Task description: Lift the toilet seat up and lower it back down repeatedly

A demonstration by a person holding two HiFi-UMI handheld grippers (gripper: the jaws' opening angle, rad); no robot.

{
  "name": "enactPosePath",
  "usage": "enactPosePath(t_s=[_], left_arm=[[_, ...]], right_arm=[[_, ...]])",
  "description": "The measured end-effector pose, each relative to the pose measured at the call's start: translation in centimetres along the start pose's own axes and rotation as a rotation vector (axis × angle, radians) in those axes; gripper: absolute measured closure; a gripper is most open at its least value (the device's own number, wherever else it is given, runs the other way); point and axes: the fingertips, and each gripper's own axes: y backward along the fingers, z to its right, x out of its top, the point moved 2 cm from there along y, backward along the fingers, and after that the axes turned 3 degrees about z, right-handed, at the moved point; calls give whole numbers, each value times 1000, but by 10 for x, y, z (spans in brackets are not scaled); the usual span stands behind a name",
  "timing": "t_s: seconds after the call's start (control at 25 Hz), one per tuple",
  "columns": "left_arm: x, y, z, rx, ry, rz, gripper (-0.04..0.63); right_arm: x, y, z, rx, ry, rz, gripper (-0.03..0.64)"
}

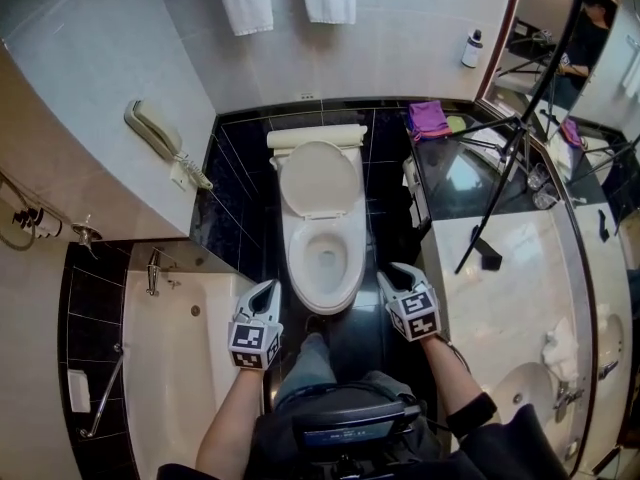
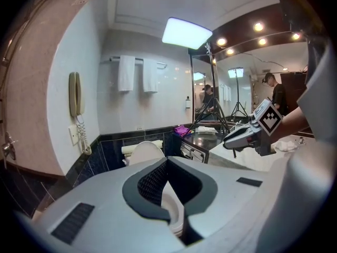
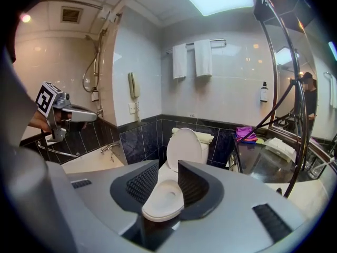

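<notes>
- Forearms come in at the bottom of the head view, each carrying a grey two-jaw tool. The left tool [image 1: 264, 288] and right tool [image 1: 393, 274] hover on either side of the bowl's front, touching nothing.
- Left tool: jaws slightly apart, nothing between them. Right tool: jaws roughly half open, also empty, with the toilet showing through the gap well beyond.
- Just ahead, the white oval plastic toilet seat [image 1: 298, 266] appears to lie flat on the bowl.
- Behind it, the white oval lid [image 1: 320, 180] stands upright against the white cistern [image 1: 316, 136].
- Judgement: this looks like the approach before a lift, with no grip yet.
- Next move calls for a tool to drop to the seat's front edge, slip one jaw under it, close, and swing it up along the hinge arc toward the lid.
</notes>
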Motion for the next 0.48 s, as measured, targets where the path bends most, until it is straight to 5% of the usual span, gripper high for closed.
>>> enactPosePath(t_s=[0.48], left_arm=[[-71,-95,-10,-65,-74,-57,603]], right_arm=[[-140,-117,27,0,-349,-176,386]])
